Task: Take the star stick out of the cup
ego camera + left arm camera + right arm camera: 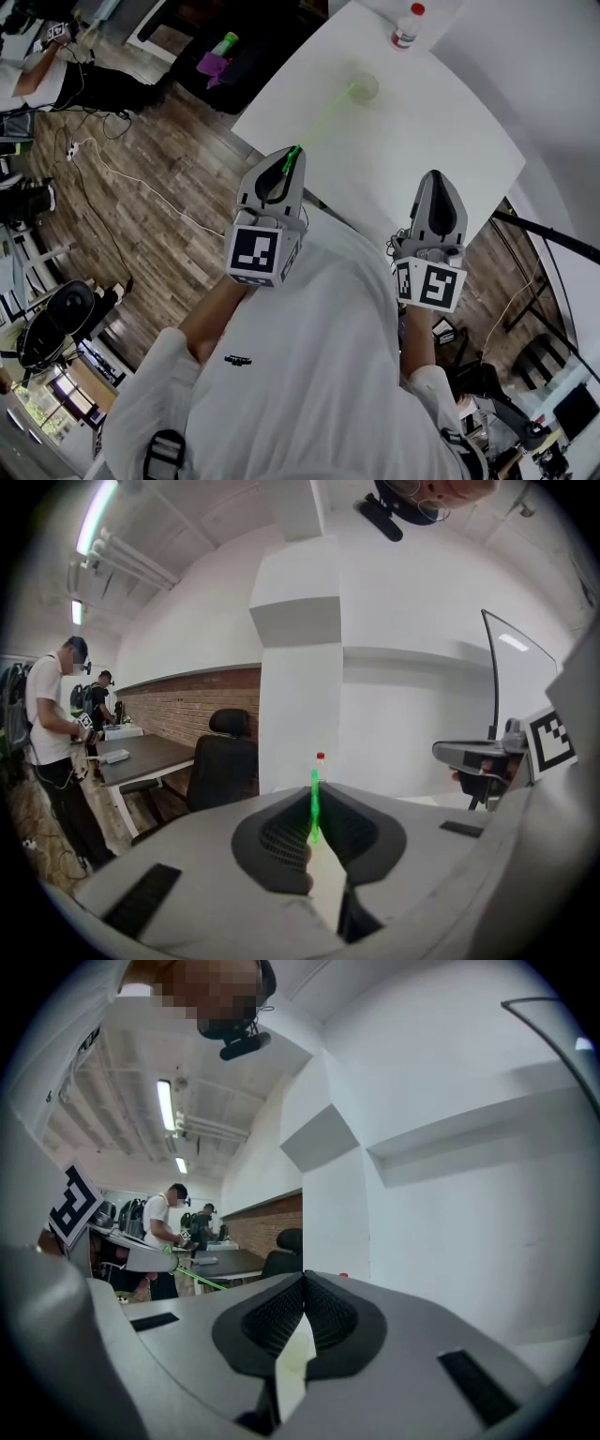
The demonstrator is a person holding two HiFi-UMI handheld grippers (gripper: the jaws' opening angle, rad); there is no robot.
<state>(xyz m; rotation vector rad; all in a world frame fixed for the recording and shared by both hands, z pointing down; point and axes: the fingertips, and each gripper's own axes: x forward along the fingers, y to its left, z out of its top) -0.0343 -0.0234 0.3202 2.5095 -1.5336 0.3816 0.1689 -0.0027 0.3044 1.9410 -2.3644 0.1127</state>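
A thin green star stick (323,122) runs from my left gripper (292,155) out over the white table (450,150) to a clear cup (365,86). Its far end sits at the cup's left rim; I cannot tell whether it is still inside. The left gripper is shut on the stick's near end, and in the left gripper view the green stick (314,803) stands up between the pads. My right gripper (437,178) hovers over the table's near edge, shut and holding nothing. In the right gripper view its jaws (303,1283) meet at the tips.
A bottle with a red cap (407,25) stands at the table's far end beyond the cup. A black office chair (223,761) and a dark desk (141,754) lie to the left, with people (52,724) standing there. A white cable (131,183) trails over the wooden floor.
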